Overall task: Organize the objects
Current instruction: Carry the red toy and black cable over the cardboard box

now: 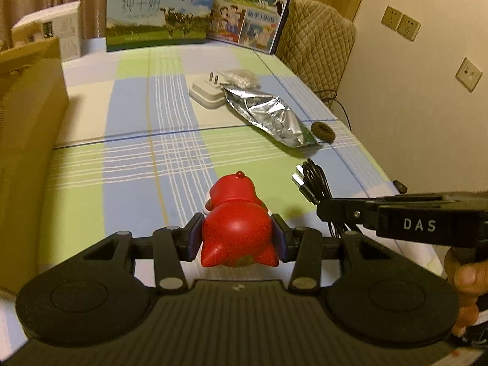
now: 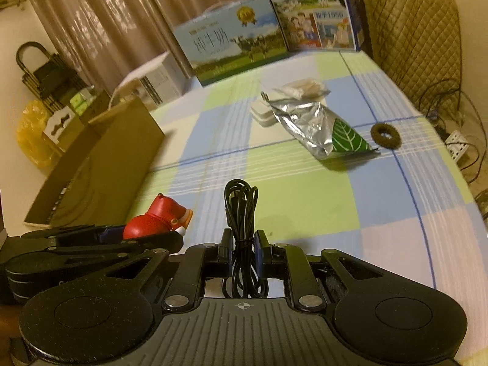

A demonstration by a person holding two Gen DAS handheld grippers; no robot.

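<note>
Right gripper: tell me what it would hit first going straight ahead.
The right gripper, shut on the black cable, points across bare tablecloth; the way looks free until probably the foil pouch, though depth is unclear.

**Two wrist cams, both low over the same table**

Left wrist cam sits right behind its own fingers, looking down the checked tablecloth (image 1: 137,158) toward the milk cartons (image 1: 158,12) at the far end. Right wrist cam does the same from just to the right, angled a bit leftward, so the cardboard box (image 2: 100,167) shows. Both share the foil pouch (image 1: 268,116), white charger (image 1: 206,94), hair tie (image 2: 385,135), and each catches the other gripper at its edge.
</note>
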